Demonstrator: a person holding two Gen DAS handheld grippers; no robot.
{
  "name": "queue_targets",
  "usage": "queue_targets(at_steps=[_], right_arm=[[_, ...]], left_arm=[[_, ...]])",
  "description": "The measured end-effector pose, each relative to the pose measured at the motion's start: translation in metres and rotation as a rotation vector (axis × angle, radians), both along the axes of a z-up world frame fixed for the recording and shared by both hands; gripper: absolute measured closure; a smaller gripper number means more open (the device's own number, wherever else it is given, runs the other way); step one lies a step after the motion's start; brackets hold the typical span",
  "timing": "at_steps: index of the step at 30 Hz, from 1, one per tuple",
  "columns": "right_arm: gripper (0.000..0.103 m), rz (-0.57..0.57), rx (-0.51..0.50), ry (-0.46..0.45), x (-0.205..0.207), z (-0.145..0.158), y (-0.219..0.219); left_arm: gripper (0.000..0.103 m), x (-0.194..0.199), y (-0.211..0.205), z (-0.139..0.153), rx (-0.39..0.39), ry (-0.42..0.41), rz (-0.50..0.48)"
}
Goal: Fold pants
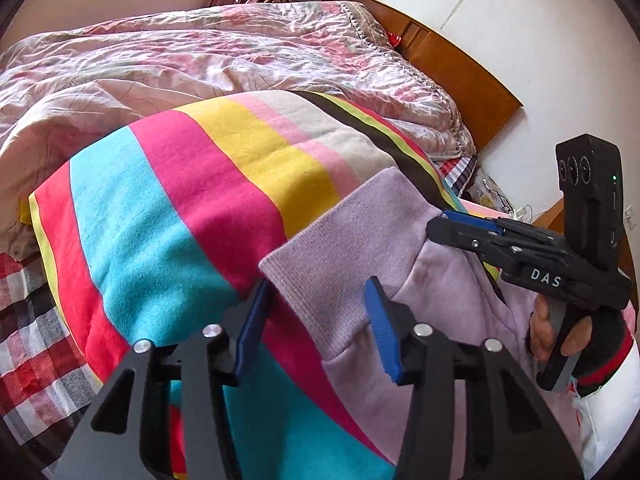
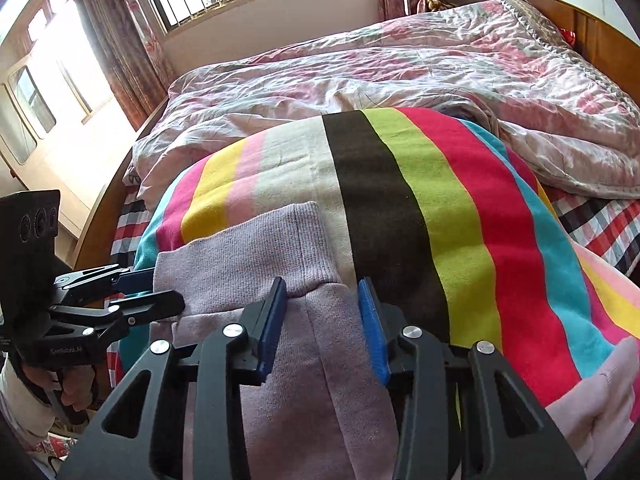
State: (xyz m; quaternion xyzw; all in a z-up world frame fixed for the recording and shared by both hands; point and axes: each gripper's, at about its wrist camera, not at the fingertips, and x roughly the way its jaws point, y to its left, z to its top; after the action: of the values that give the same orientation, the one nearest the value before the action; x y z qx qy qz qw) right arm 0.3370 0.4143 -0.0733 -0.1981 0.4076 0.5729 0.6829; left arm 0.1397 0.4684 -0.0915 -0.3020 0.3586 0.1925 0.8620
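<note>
the lilac pants are laid on a striped blanket spread over the bed, with the ribbed waistband turned toward the far side. the lower part of the pants is cut off by the bottom edge of both views and hidden under the gripper bodies, so the legs cannot be made out. a pale pink cloth at the right edge of the right wrist view is only partly shown and cannot be identified.

the left gripper is seen with its jaws partly open, the blue pads standing on either side of the waistband corner; whether the pads press on the fabric cannot be told. the right gripper is likewise partly open over the other side of the pants, just below the ribbed band, with fabric between the pads and no clear pinch visible. in the left wrist view the right gripper's jaw tips are partly buried behind the lilac fabric.

a hand in a dark glove with a red-striped cuff is seen around the right gripper's handle. the letters "das" are read on that gripper's body; small white lettering on the left gripper's body in the right wrist view is too blurred to be read. a crumpled floral quilt lies beyond the blanket, and a checked sheet is seen beneath it.
</note>
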Motion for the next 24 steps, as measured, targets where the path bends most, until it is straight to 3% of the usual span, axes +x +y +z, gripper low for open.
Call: queue_targets(at_steps=[2, 3, 9, 14, 16, 17, 18, 19, 21, 22, 24], right_arm=[[0.088, 0.007, 0.001, -0.047, -0.008, 0.002, -0.002], [0.089, 0.006, 0.007, -0.062, -0.009, 0.005, -0.002], [0.092, 0.007, 0.058, -0.130, -0.024, 0.030, 0.004], [0.091, -0.018, -0.023, -0.111, -0.021, 0.000, 0.023], [0.086, -0.045, -0.013, -0.062, -0.015, -0.004, 0.021], [0.078, -0.067, -0.016, -0.038, -0.011, -0.001, 0.019], [0.071, -0.093, -0.021, -0.022, -0.007, 0.005, 0.014], [0.065, -0.109, -0.002, -0.009, -0.004, 0.015, 0.006], [0.064, -0.134, 0.074, -0.003, 0.002, 0.045, -0.024], [0.064, -0.163, 0.100, -0.014, 0.006, 0.059, -0.043], [0.060, -0.239, 0.142, -0.023, 0.018, 0.077, -0.091]], left_arm=[[0.088, -0.002, -0.002, 0.000, 0.007, -0.022, -0.025], [0.097, -0.003, -0.002, 0.001, 0.009, -0.033, -0.030], [0.098, -0.020, -0.006, 0.030, 0.069, -0.087, 0.016], [0.098, -0.018, 0.003, 0.011, 0.043, -0.026, 0.020], [0.091, -0.015, 0.005, 0.000, 0.036, -0.002, 0.022], [0.091, -0.015, 0.005, 0.000, 0.037, -0.005, 0.021], [0.083, -0.017, 0.004, 0.003, 0.044, -0.004, 0.034], [0.057, -0.019, 0.003, 0.008, 0.059, -0.003, 0.058], [0.018, -0.026, -0.005, 0.026, 0.132, -0.002, 0.130], [0.016, -0.028, -0.012, 0.036, 0.172, -0.015, 0.144], [0.015, -0.022, -0.030, 0.054, 0.200, -0.046, 0.076]])
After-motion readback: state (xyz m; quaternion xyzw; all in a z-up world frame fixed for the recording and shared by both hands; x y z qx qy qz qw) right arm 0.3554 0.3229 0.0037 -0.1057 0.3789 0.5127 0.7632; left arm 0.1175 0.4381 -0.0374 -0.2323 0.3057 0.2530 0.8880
